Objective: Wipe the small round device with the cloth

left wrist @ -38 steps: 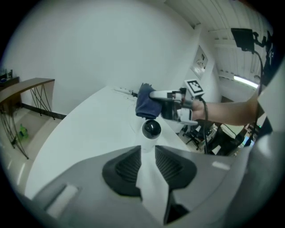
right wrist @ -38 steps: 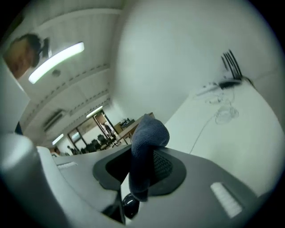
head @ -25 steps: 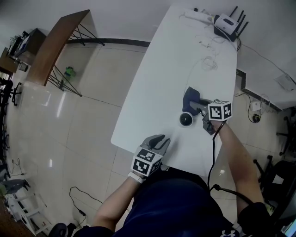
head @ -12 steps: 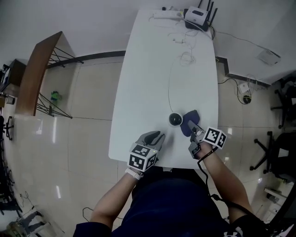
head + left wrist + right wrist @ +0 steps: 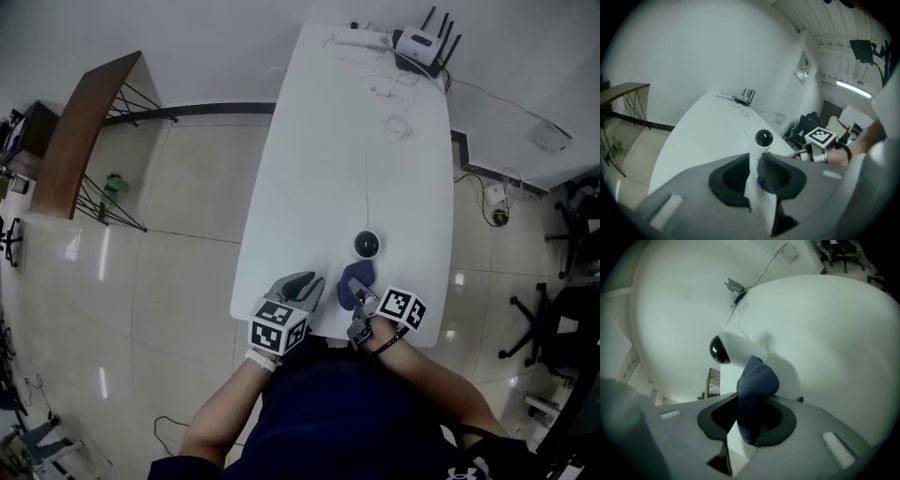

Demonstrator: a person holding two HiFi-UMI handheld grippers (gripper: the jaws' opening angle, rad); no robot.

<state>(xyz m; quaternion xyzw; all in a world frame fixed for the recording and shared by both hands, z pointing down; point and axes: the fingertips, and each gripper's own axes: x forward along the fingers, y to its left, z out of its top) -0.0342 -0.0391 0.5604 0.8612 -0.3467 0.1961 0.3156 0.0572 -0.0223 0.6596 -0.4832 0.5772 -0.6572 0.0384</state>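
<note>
The small round device (image 5: 367,245), white with a black dome, stands on the white table (image 5: 309,169) near its front edge. It also shows in the left gripper view (image 5: 763,139) and the right gripper view (image 5: 733,348). My right gripper (image 5: 359,300) is shut on the dark blue cloth (image 5: 356,281), which bulges from the jaws (image 5: 757,380) just short of the device, apart from it. Left of the cloth, my left gripper (image 5: 309,281) rests by the table's front edge. Its jaws have just been closing and stand narrowly open with nothing between them (image 5: 757,159).
A router with antennas (image 5: 420,42), a power strip (image 5: 361,37) and loose white cables (image 5: 398,122) lie at the table's far end. A thin cable (image 5: 367,178) runs from there to the device. A brown side table (image 5: 80,112) stands on the floor at left.
My right gripper has rolled and drawn the cloth back from beside the device toward the table's front edge. The left gripper has shifted slightly.
</note>
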